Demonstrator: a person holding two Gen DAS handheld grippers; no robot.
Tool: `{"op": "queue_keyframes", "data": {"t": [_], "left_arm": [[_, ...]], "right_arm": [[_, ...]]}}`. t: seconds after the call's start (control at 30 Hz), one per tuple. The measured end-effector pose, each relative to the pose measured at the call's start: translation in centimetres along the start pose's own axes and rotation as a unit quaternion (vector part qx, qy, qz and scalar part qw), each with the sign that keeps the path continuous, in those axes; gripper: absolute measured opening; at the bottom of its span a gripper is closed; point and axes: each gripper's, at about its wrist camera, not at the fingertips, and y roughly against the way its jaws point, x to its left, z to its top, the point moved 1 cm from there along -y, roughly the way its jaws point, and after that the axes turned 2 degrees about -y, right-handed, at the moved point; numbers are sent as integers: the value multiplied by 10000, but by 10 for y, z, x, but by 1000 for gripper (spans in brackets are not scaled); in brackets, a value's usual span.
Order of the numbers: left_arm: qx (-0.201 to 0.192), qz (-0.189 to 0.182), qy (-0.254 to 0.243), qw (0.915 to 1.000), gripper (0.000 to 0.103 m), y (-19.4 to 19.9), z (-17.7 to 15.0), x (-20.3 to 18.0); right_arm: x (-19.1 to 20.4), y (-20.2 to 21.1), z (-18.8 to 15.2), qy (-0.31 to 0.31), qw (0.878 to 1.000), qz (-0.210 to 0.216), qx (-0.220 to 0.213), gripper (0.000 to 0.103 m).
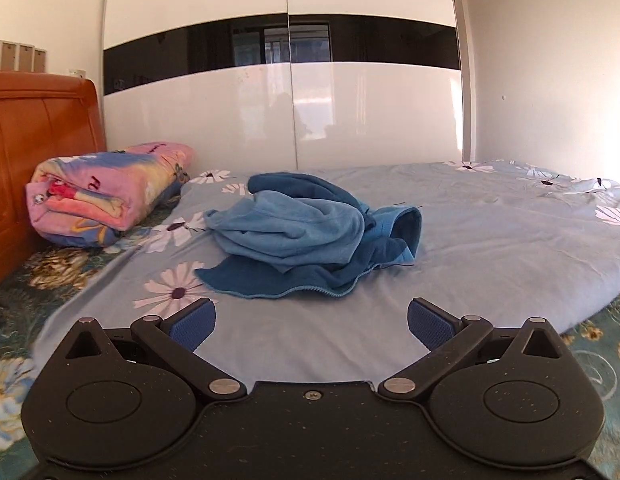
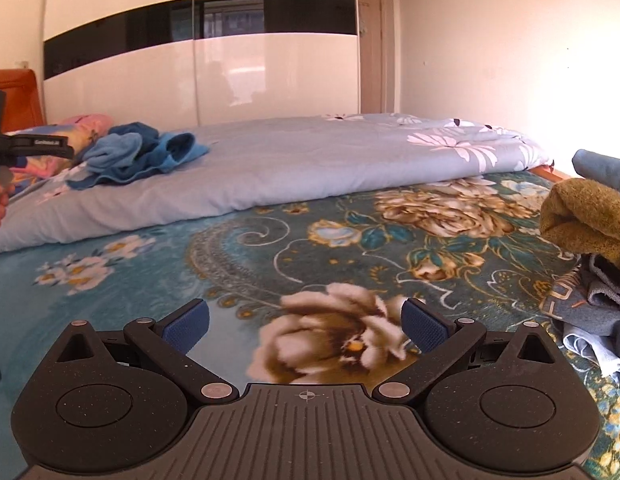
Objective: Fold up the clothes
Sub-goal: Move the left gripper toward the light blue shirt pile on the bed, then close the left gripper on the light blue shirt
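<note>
While the folded pink blanket (image 1: 109, 196) lies at the far left by the wooden headboard (image 1: 37, 152), the crumpled blue garment (image 1: 310, 236) sits on the pale floral duvet (image 1: 490, 232), just ahead of the left gripper (image 1: 312, 320), whose jaws stand wide apart and empty. Further right, the right gripper (image 2: 305, 322) hovers over the teal flowered bedspread (image 2: 269, 248), also spread wide with nothing held, and a heap of clothes (image 2: 590, 248) rests at the right edge
</note>
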Motion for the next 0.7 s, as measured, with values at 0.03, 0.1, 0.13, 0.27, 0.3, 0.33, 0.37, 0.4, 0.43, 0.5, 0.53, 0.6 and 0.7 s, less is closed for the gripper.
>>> {"op": "queue_keyframes", "data": {"t": [0.03,0.1,0.13,0.27,0.3,0.33,0.37,0.4,0.43,0.5,0.53,0.6,0.7], "left_arm": [[25,14,34,10000,99,-12,0,-2],[110,-31,158,9998,97,-36,0,-3],[158,-62,202,9997,95,-48,0,-4],[26,2,359,9994,94,-77,11,-5],[-17,61,332,9994,94,-83,17,-6],[-65,122,243,9996,94,-88,21,-9],[-132,150,130,9997,94,-93,25,-13],[-191,167,12,9997,94,-98,29,-18],[-213,194,-61,9996,94,-104,32,-23],[-239,225,-171,9993,95,-114,37,-33],[-241,236,-206,9992,96,-120,37,-38],[-250,329,-408,9983,96,-133,37,-50],[-283,553,-772,9951,97,-151,34,-69]], "right_arm": [[-2,-2,2,9,10000,41,-52,103],[-2,-12,-1,-89,9997,212,-53,103],[-2,-16,-2,-116,9995,279,-62,103],[-5,-23,1,-57,9990,337,-276,103],[-7,-25,0,-65,9989,363,-295,103],[-8,-28,0,-73,9988,382,-301,103],[-10,-30,-1,-102,9987,398,-292,103],[-12,-33,-1,-140,9986,422,-280,103],[-14,-36,-1,-205,9983,472,-262,103],[-18,-41,0,-357,9970,623,-281,103],[-19,-43,0,-416,9965,652,-304,103],[-20,-46,2,-458,9965,625,-297,103],[-23,-44,0,-562,9946,755,-442,103]]}}
